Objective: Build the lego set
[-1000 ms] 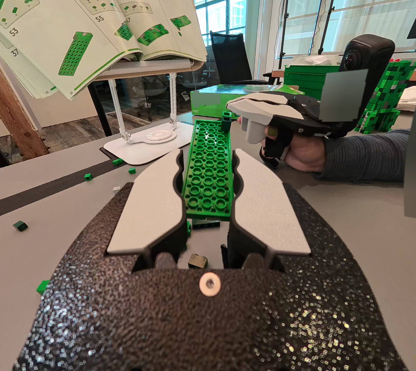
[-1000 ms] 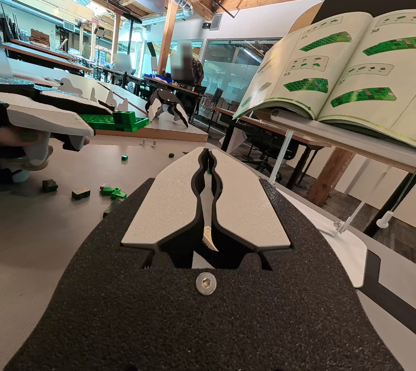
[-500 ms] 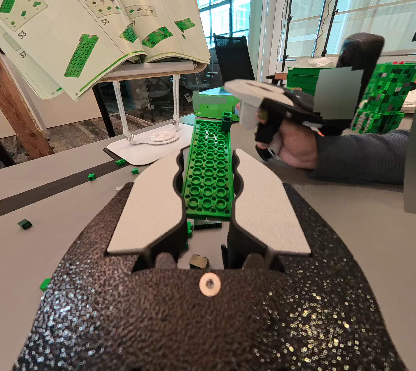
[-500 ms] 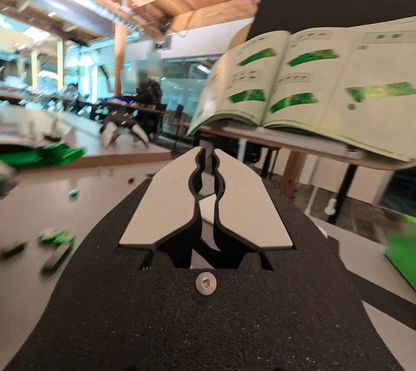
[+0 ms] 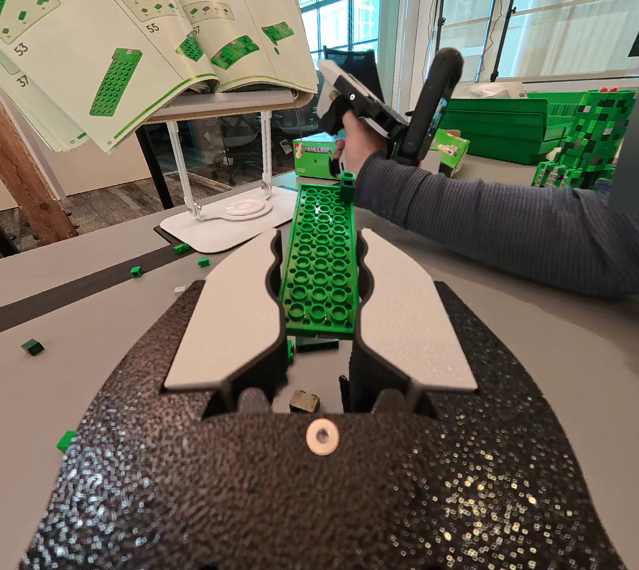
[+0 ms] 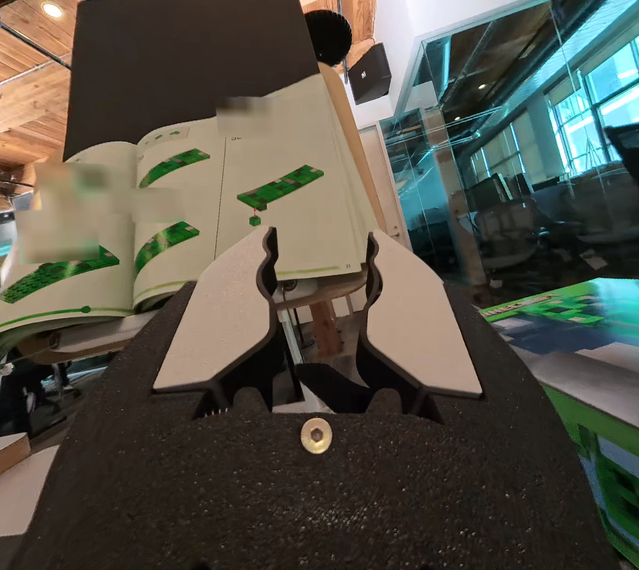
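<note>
My left gripper (image 5: 317, 235) is shut on a long green studded plate (image 5: 320, 263), holding it by its sides above the table. A small green brick (image 5: 347, 186) stands on the plate's far right corner. My right gripper (image 6: 321, 235) is open and empty, raised and pointing at the open instruction booklet (image 6: 269, 194). It also shows in the left wrist view (image 5: 349, 97), held up by a hand close to the right edge of the booklet (image 5: 138, 17).
The booklet rests on a white stand (image 5: 224, 221). Small green bricks (image 5: 135, 272) lie scattered on the grey table, one dark piece (image 5: 304, 401) under my left gripper. A green set box (image 5: 313, 157) and a built green model (image 5: 587, 145) stand at the back right. About 35 cm separates my left fingertips from my right.
My right gripper has lifted away from the plate's far end, swung up toward the booklet, and opened. My left gripper still holds the plate in the same place.
</note>
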Tool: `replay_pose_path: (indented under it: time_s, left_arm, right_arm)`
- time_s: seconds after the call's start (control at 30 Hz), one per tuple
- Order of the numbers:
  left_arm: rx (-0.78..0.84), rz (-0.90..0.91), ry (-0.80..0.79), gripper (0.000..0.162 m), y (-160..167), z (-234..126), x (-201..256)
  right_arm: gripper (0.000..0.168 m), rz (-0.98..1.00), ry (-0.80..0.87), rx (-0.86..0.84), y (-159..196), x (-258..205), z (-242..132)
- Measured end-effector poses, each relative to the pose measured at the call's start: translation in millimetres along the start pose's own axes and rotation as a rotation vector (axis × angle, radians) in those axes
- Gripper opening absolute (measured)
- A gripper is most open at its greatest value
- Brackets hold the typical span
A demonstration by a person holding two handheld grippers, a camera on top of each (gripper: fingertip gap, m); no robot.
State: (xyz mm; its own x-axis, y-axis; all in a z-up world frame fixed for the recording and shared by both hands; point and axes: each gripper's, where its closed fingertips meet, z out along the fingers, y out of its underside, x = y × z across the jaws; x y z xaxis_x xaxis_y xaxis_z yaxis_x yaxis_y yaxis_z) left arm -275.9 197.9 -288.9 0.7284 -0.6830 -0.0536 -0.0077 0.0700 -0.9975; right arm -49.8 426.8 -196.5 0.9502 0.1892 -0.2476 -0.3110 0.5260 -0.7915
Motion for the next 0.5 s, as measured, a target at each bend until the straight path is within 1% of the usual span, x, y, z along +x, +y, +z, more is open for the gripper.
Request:
replay_pose_path:
  time_s: [0.13,0.33,0.5]
  left_arm:
    - [-0.001,0.0,0.001,0.04,0.1,0.1,0.2]
    - [-0.005,0.008,0.004,0.04,0.7,0.5,1.3]
    - [-0.004,0.011,0.004,0.04,0.5,0.2,1.7]
  right_arm:
    - [0.05,0.025,0.018,-0.043,13.5,6.9,5.4]
    - [0.05,0.144,-0.065,-0.095,25.8,0.5,10.0]
    - [0.05,0.158,-0.095,-0.115,28.2,-3.0,12.8]
